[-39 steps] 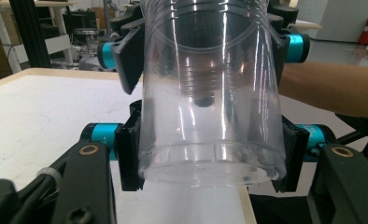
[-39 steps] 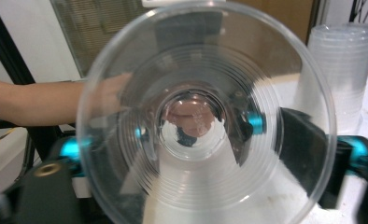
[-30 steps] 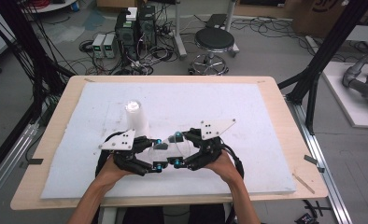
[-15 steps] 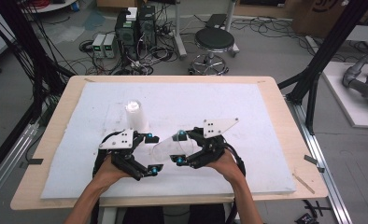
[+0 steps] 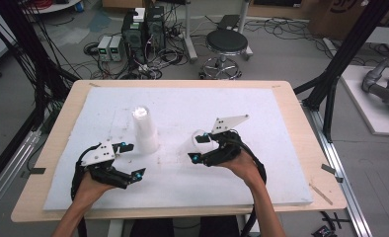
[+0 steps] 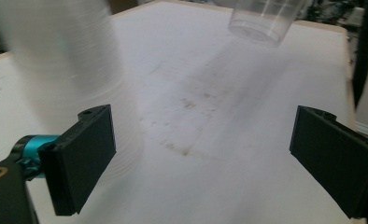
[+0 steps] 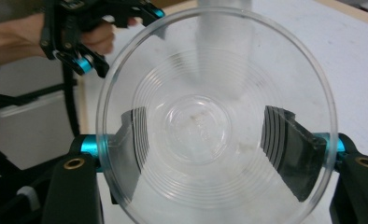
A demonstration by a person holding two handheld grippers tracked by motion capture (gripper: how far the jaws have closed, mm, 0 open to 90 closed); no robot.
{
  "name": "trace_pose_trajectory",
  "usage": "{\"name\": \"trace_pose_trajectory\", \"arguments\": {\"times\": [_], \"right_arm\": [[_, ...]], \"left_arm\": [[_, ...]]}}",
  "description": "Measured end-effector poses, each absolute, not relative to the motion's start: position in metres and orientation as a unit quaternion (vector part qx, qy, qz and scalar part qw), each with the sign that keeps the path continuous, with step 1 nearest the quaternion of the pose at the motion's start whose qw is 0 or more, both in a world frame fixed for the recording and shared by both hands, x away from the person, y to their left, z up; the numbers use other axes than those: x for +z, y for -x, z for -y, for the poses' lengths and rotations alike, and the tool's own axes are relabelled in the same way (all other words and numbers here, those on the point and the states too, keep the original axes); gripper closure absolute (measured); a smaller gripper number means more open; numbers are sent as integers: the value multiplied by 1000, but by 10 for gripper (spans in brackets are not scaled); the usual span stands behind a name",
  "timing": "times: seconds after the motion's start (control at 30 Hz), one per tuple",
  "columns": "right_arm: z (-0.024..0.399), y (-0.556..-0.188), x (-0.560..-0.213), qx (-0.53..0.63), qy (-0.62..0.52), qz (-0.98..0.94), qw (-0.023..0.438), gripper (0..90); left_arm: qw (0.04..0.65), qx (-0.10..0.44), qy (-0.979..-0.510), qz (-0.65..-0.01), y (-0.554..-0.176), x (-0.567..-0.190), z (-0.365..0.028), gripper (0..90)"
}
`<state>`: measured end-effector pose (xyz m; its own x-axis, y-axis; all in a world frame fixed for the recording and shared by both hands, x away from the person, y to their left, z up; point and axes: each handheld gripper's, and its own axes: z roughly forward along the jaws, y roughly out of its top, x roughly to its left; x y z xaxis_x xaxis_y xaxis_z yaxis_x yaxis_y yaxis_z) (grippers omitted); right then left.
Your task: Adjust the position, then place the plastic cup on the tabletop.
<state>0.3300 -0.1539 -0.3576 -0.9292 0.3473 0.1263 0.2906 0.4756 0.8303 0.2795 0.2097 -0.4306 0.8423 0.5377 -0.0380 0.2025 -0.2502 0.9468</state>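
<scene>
An upside-down stack of white cups (image 5: 145, 129) stands on the white board, left of centre. My left gripper (image 5: 134, 160) sits just in front of and left of it, open; its jaws have just opened wide and nothing is between them. In the left gripper view the stack (image 6: 65, 60) blurs past the left jaw. My right gripper (image 5: 198, 148) is shut on a single clear plastic cup (image 5: 198, 138), held off the board right of centre. The cup's (image 7: 215, 121) mouth faces the right gripper camera, one jaw pressing on each side of it.
The white board (image 5: 281, 123) covers most of a wooden table (image 5: 311, 148). Beyond the far edge, on the floor, are a black stool (image 5: 226, 44), computer boxes (image 5: 143, 24) and cables. Black frame posts (image 5: 330, 74) rise at the right.
The two grippers, close together a second ago, have parted. The left one slid left and toward the person with its jaws opening. The right one keeps the clear cup.
</scene>
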Motion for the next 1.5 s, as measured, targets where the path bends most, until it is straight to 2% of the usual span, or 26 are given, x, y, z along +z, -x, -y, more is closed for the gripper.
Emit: {"name": "trace_pose_trajectory", "arguments": {"times": [0.27,0.5,1.17,1.5], "right_arm": [[147,-335,-354,417,-204,-884,62,325],[141,-340,-346,366,-225,-899,89,332],[144,-345,-345,360,-240,-897,91,335],[134,-358,-359,325,-260,-903,103,335]], "left_arm": [[562,205,-743,-301,-277,-451,-233,69],[566,213,-721,-338,-278,-463,-244,70],[567,210,-719,-343,-280,-466,-246,70],[566,205,-719,-348,-281,-469,-248,70]]}}
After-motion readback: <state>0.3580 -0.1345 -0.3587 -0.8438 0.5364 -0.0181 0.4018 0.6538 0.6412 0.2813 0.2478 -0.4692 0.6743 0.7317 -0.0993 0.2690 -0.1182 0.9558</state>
